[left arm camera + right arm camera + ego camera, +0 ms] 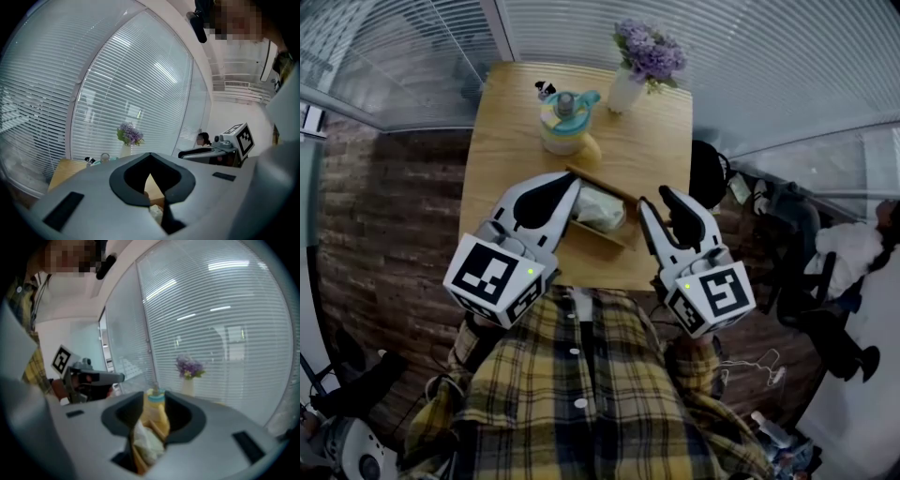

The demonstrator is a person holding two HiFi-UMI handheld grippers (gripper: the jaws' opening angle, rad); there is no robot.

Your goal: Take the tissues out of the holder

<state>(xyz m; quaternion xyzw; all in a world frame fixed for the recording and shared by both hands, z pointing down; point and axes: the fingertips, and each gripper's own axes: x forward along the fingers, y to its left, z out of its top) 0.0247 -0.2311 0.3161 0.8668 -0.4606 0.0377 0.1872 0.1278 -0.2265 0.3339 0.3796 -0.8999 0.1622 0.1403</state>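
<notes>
A wooden tissue holder (617, 236) lies near the front edge of the table, with white tissues (600, 208) resting in it. My left gripper (570, 184) is at the holder's left end with its tips together; no grip on the wood shows. In the left gripper view its jaws (150, 157) meet at the tip, and a bit of tissue (155, 214) shows through the hollow behind. My right gripper (657, 202) stands open at the holder's right end. In the right gripper view the tissues (146, 446) and the holder's edge (134, 459) show in the gap of my right gripper (153, 399), with the pads clear of them.
Behind the holder stand a yellow bottle (565, 122) with a teal lid, a white vase of purple flowers (630, 86) and a small panda figure (546, 89). The wooden table (506, 150) is small, with window blinds behind it. A person sits at the far right (872, 244).
</notes>
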